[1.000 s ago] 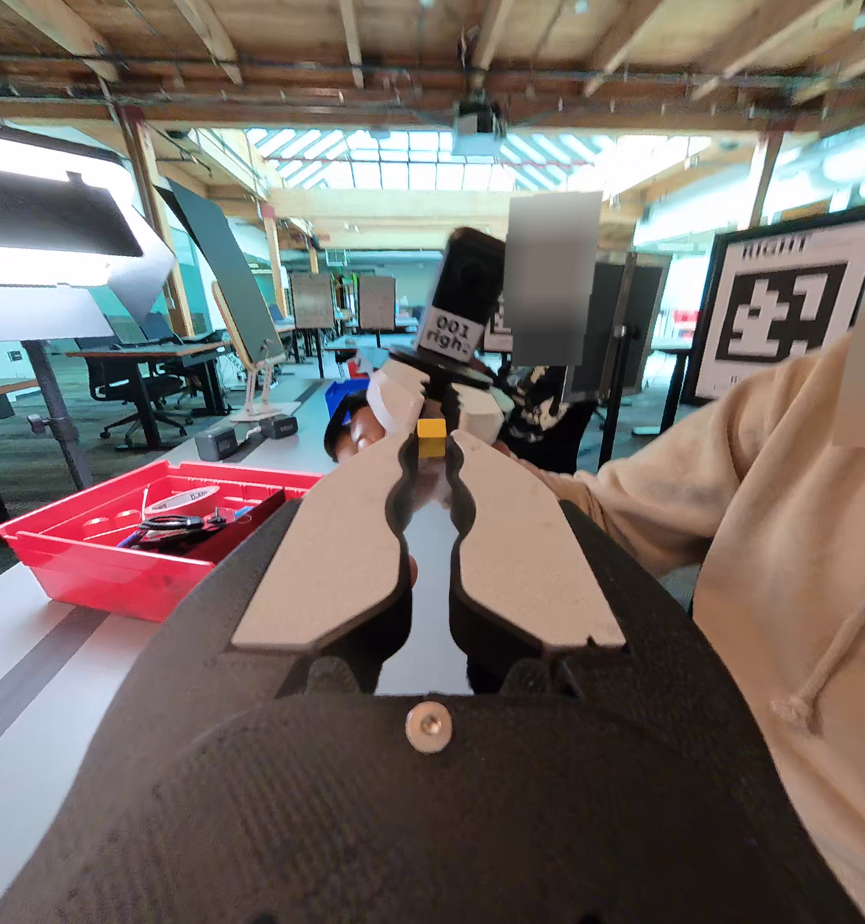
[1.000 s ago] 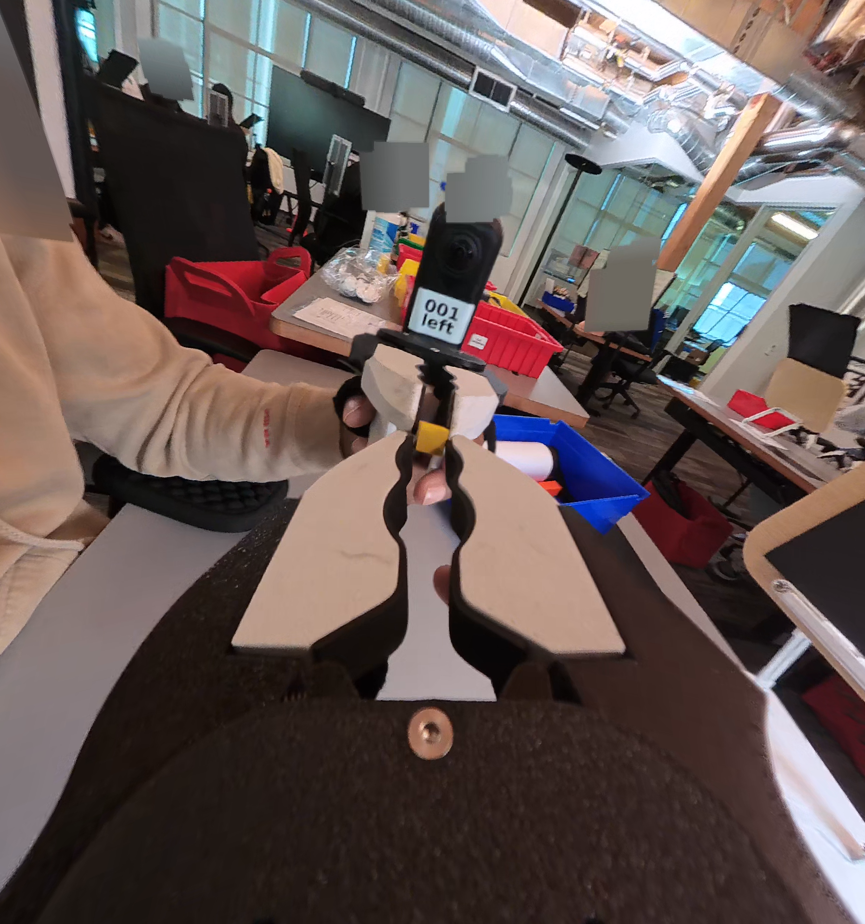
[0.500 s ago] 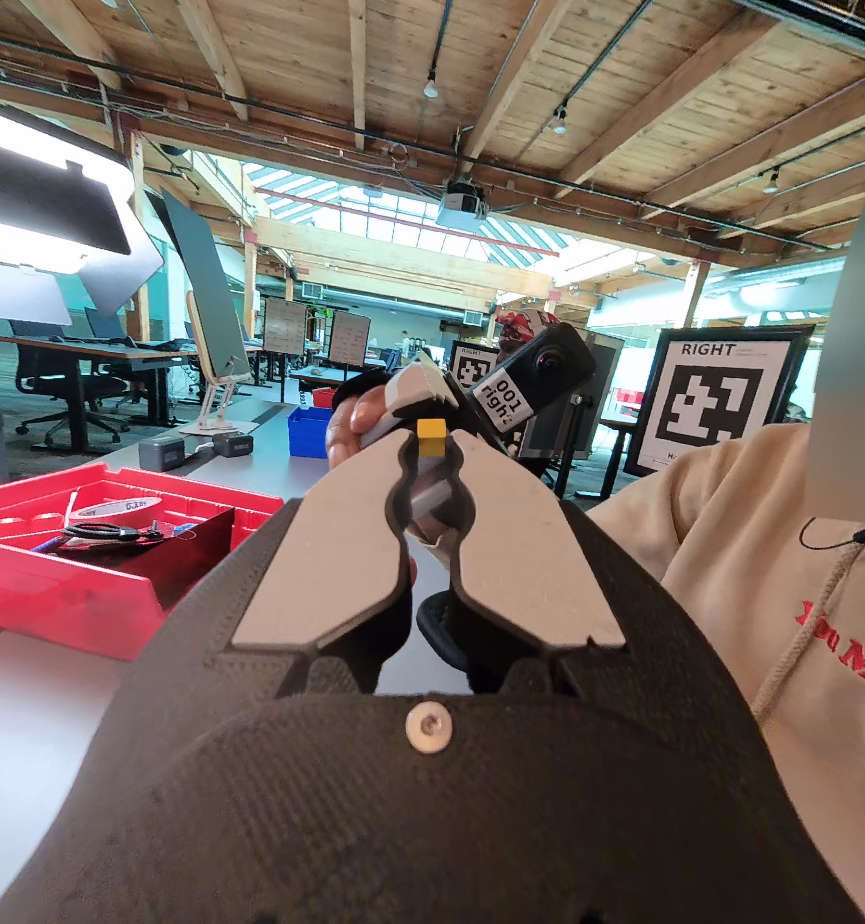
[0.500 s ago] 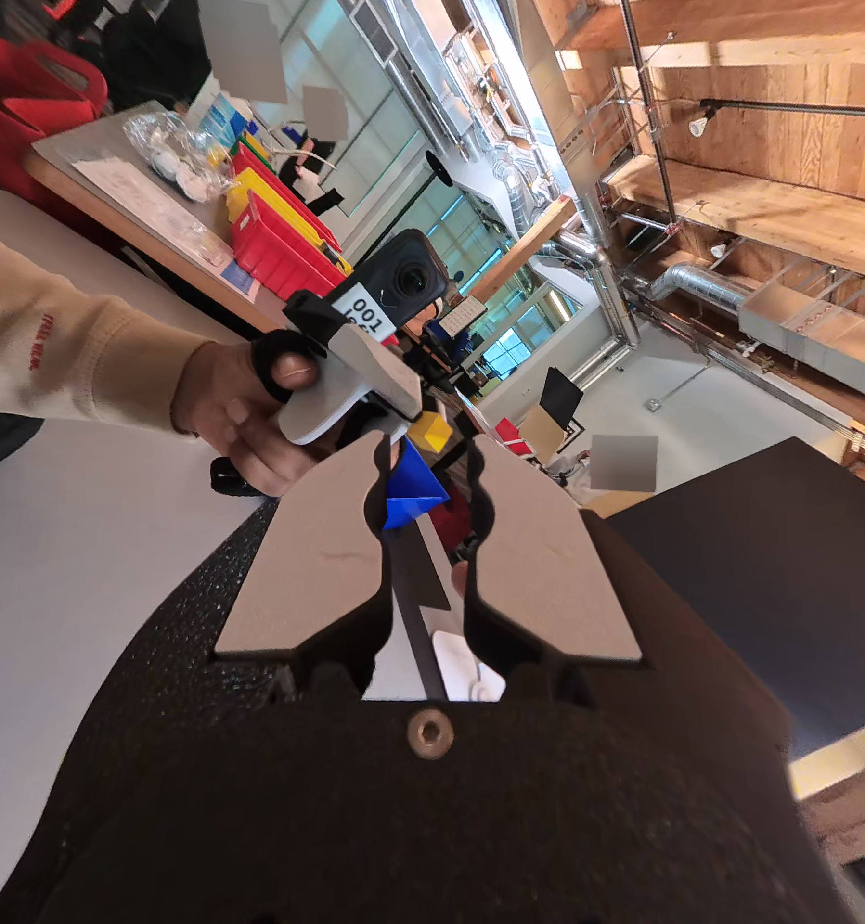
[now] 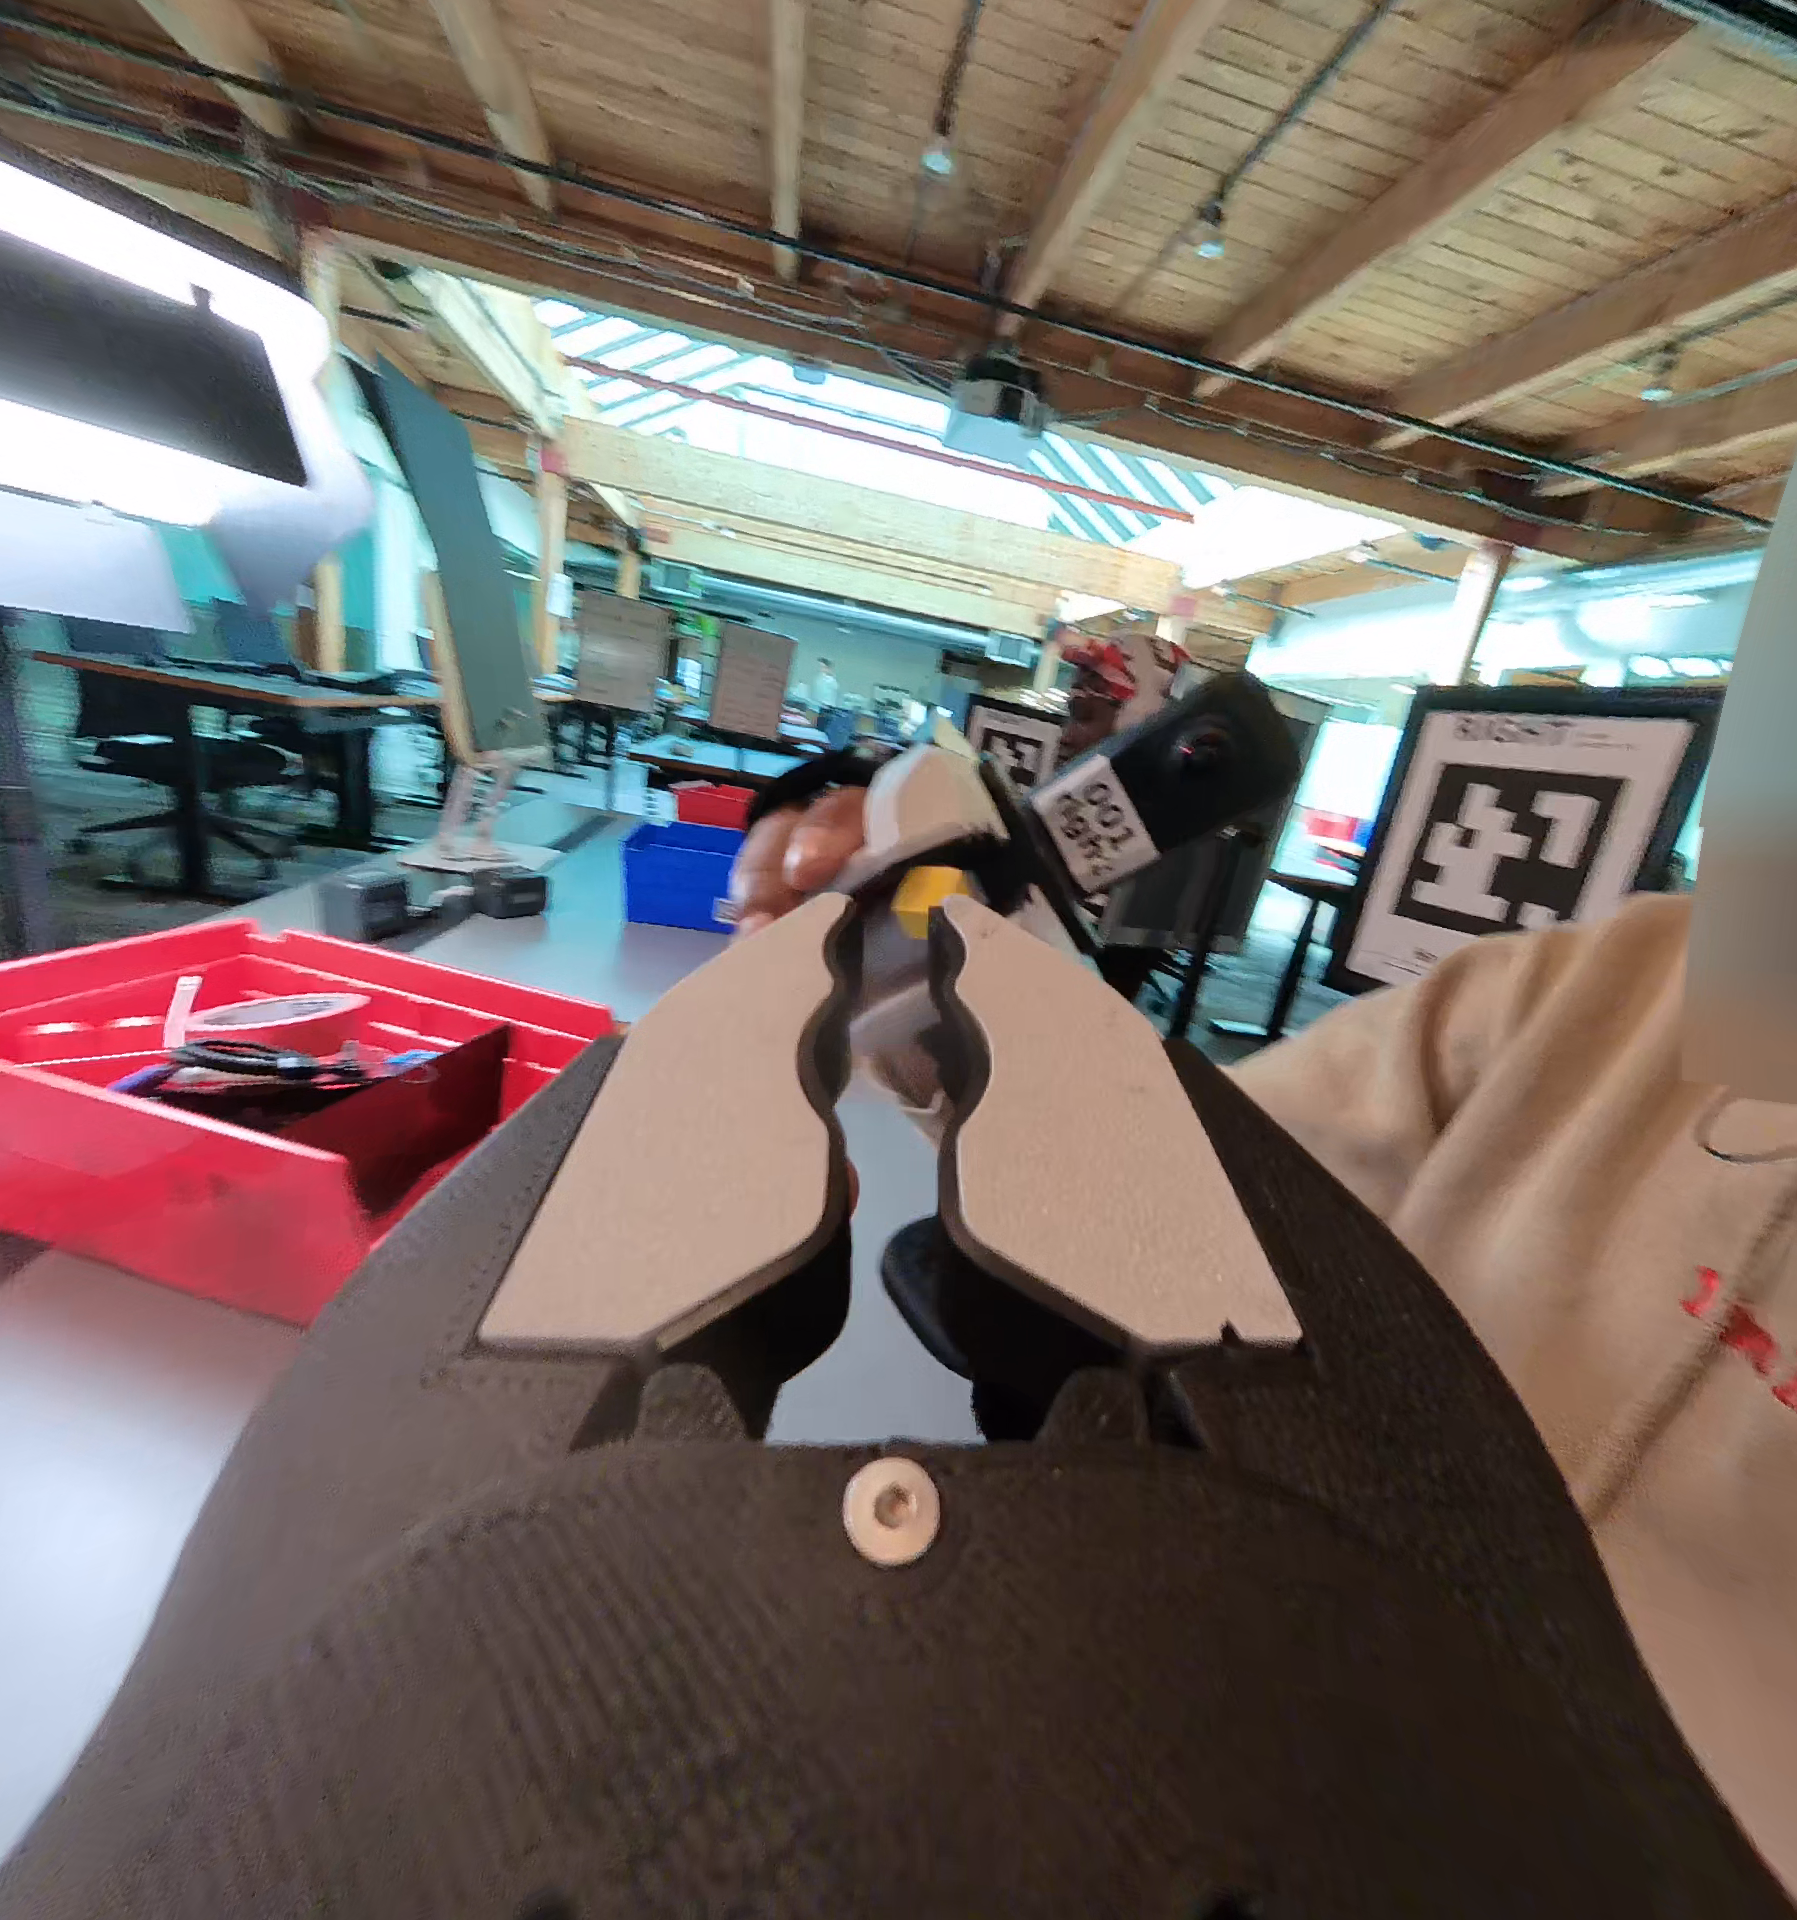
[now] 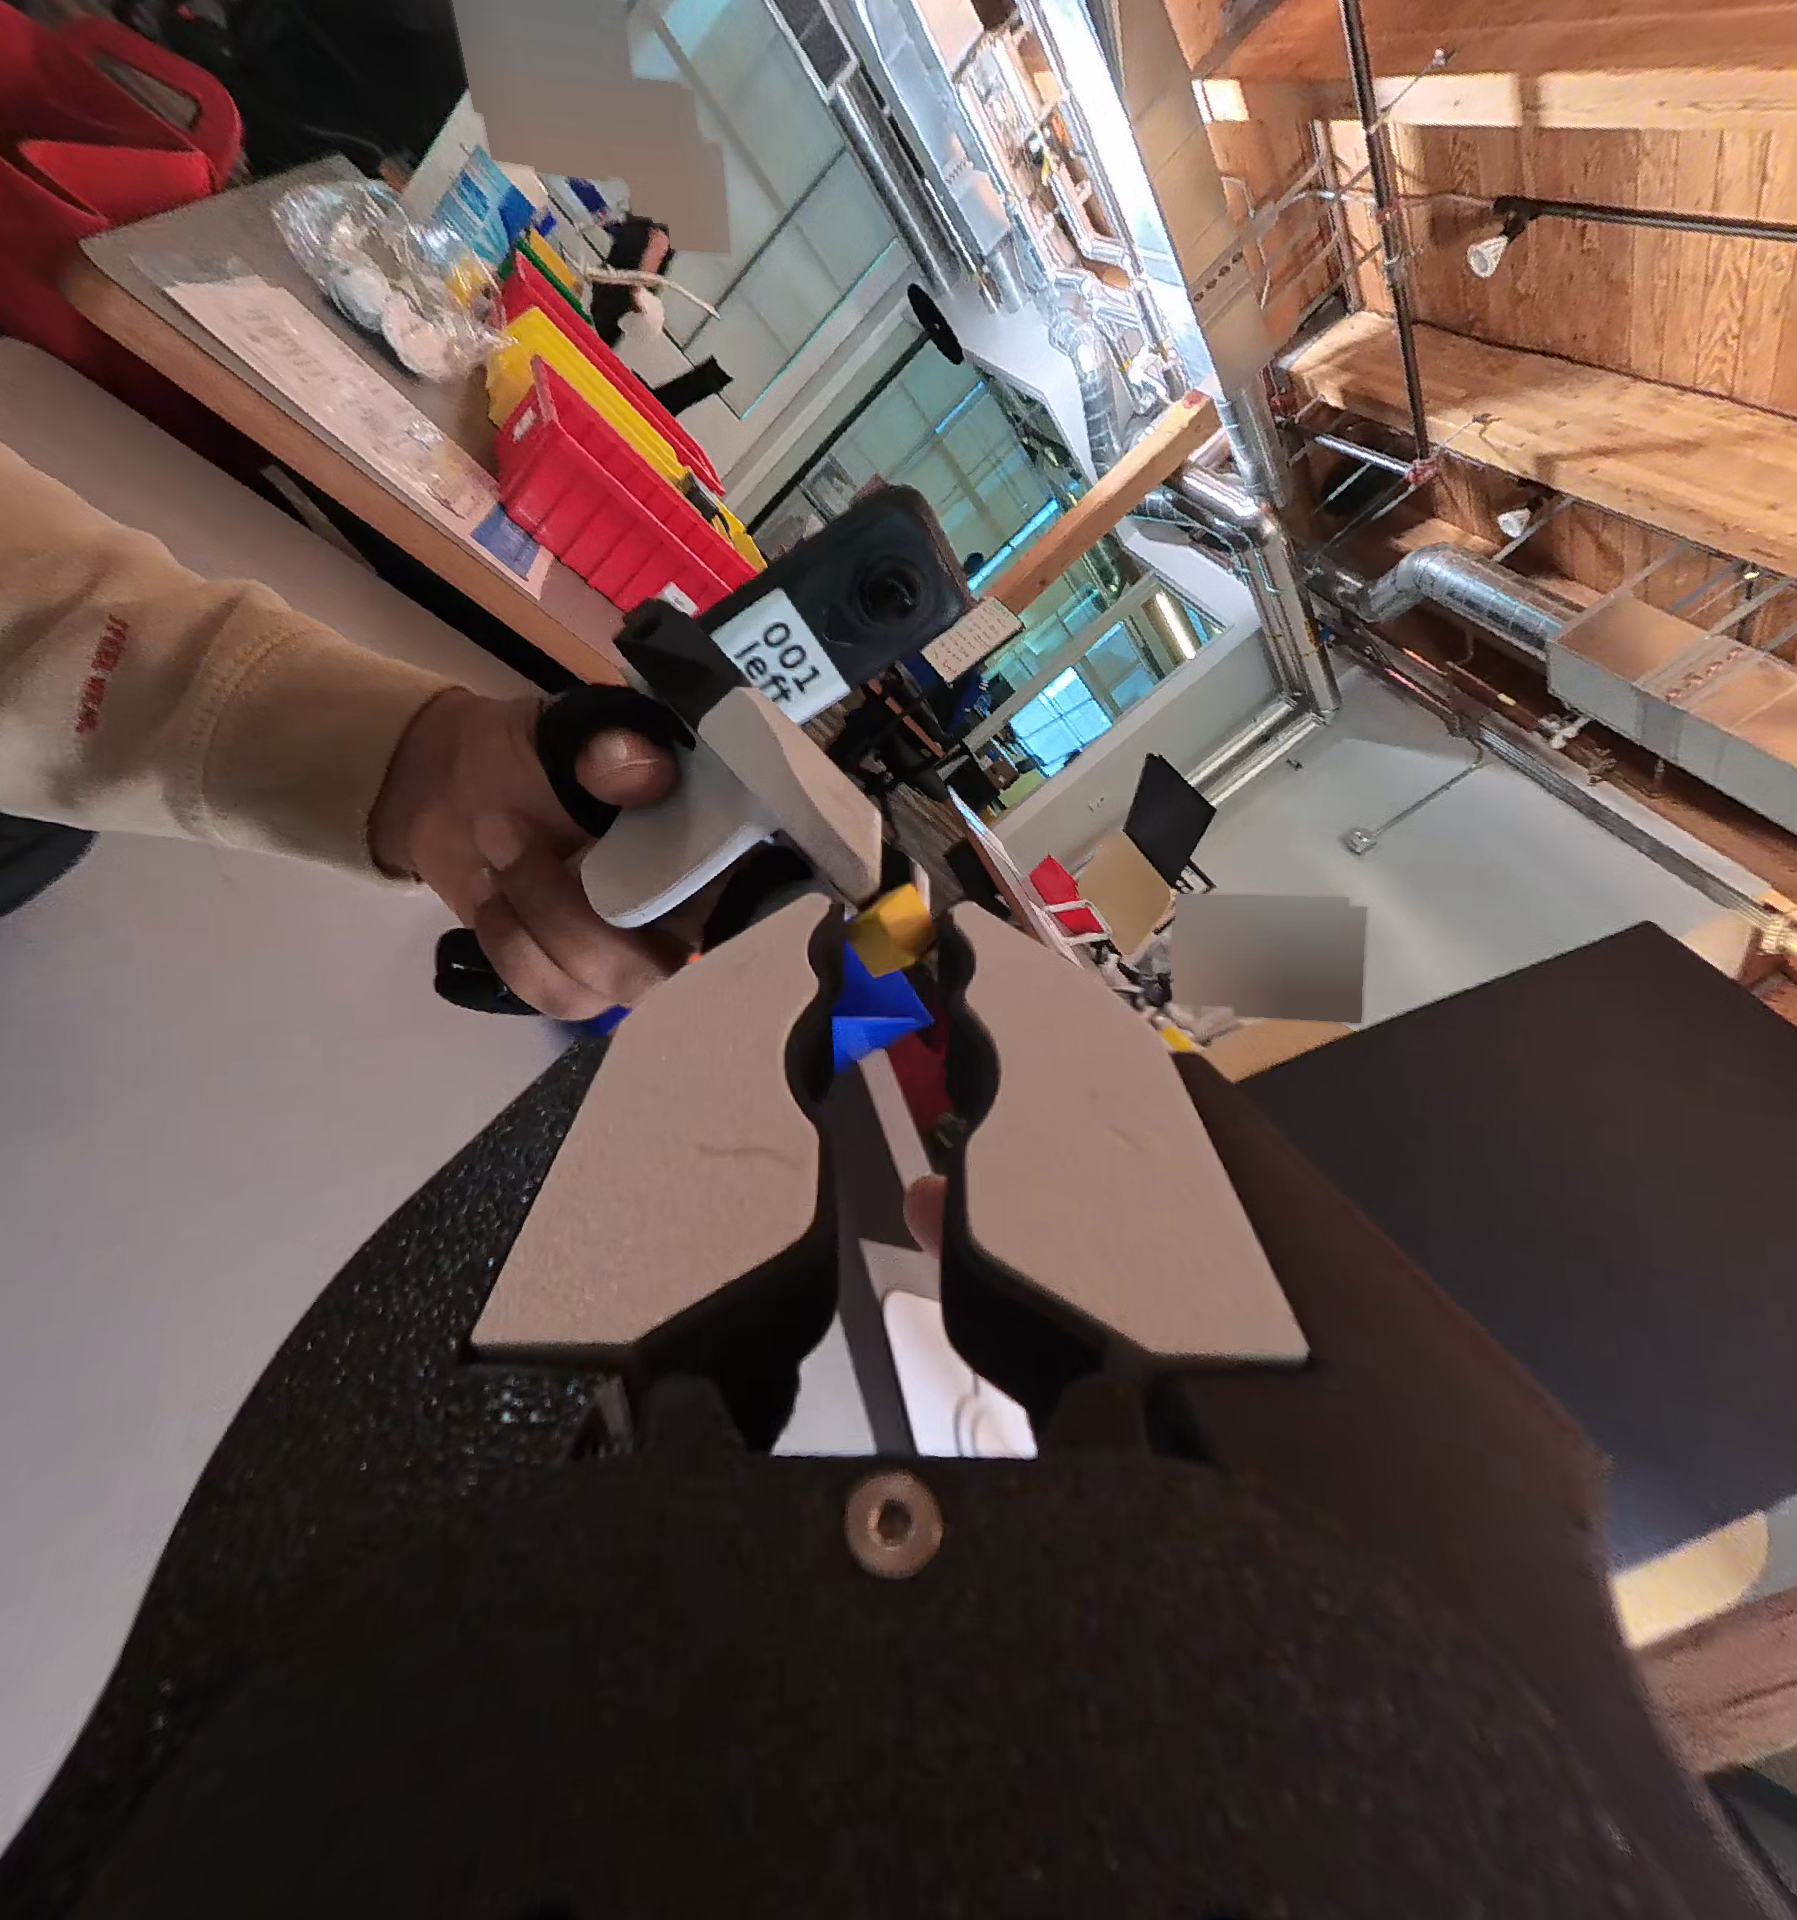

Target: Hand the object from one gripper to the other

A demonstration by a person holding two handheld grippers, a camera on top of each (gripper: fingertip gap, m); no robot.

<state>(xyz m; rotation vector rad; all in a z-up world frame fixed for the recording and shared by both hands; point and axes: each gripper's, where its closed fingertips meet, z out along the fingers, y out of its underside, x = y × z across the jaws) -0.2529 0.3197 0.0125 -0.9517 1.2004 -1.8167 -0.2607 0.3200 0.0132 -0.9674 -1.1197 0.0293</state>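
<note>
The grey table (image 5: 94,1455) lies under and to the left of the left gripper (image 5: 894,920). On the table, out past that gripper's left finger, sits a red tray (image 5: 146,1174) of tape and cables. Neither matters to the job right now. All the work is in the air, where the 2 grippers meet tip to tip.

The right gripper (image 6: 892,925) comes in tilted. In its own view the left gripper reaches down from the upper left, held in a hand (image 6: 520,862), and its tips end right at the right gripper's tips.

The yellow cube (image 5: 925,896) is at that meeting point, off the table and clear of the tray. In the right wrist view it sits between the right gripper's 2 fingertips, turned corner-on, with a finger close on each side. In the left wrist view it sits at the far end of the left gripper's tips, a little toward the right finger.

Both pairs of jaws stand only narrowly apart, about the width of the cube. I cannot tell which pair is actually pressing on it, or whether both are.

My read is that this is the exchange itself, with 1 gripper giving up the cube and the other taking it. The next move calls for the receiving jaws to be firmly closed before the giving jaws spread. The giving gripper should then draw straight back along its own fingers, so that it does not twist the small cube loose.
</note>
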